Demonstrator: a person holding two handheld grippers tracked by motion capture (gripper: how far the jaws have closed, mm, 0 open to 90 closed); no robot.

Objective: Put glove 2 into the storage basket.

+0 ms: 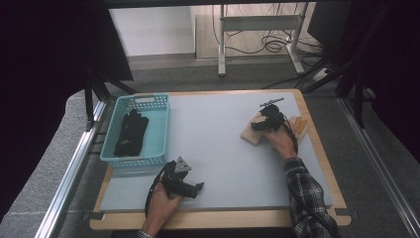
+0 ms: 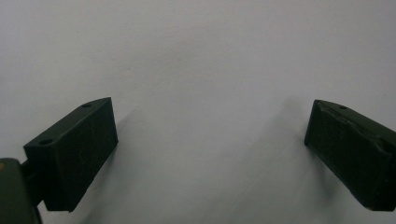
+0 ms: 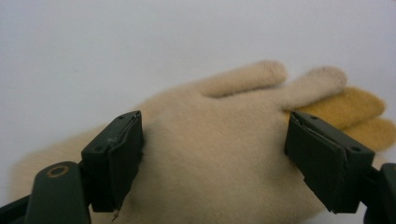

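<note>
Beige glove (image 3: 219,154) cut off below; yellow glove (image 3: 359,112) mostly hidden behind it.

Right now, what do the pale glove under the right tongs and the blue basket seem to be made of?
The pale glove looks like soft knitted or fleecy fabric: its surface is fuzzy and matte, with rounded fingers. The blue basket looks like moulded plastic: smooth light-blue walls with a regular slotted grid.

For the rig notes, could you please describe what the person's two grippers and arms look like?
Both the left gripper and the right gripper are black with blocky two-piece jaws and trailing black cables. The left one carries a grey three-cornered plate. The right arm wears a dark plaid sleeve.
</note>
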